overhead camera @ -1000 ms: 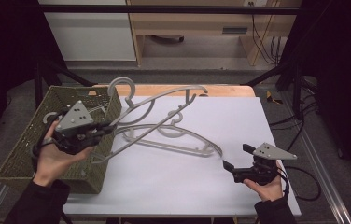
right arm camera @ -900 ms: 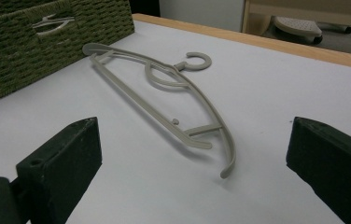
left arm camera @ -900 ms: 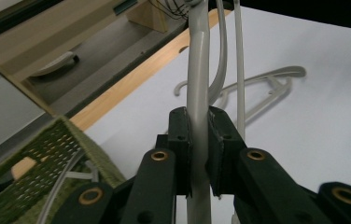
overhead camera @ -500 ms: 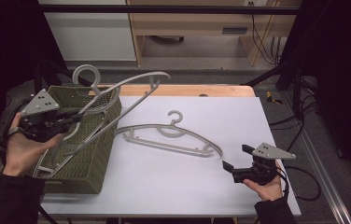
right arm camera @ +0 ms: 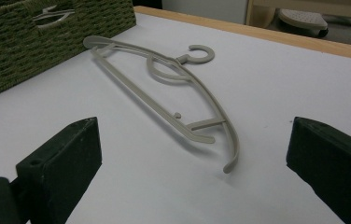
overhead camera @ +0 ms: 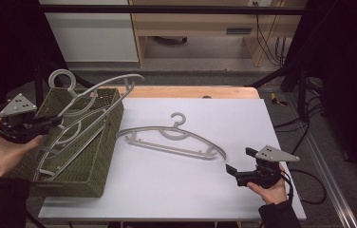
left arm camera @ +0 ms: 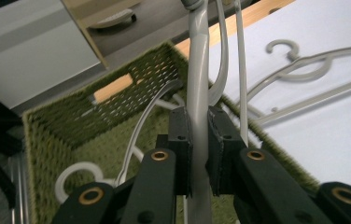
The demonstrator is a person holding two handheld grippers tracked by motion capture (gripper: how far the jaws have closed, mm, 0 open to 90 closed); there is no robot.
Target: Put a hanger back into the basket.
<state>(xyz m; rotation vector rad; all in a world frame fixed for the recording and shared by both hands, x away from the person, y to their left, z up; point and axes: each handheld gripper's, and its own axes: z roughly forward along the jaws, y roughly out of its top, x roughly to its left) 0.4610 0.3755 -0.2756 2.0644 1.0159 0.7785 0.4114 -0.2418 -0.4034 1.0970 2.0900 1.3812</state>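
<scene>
Hanger clamped in left tool (over basket)

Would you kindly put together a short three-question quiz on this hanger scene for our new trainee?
1. True or false: the right gripper holds the hanger on the table.
2. Where does the hanger in the left gripper end up? A) over the green basket B) flat on the white table C) on the floor
3. Fill in: the fingers of the right gripper are ____.

Key
1. False: it is open and apart from that hanger.
2. A: the held hanger slants over the basket, its lower part inside.
3. Open, with the hanger lying ahead between them.
</scene>
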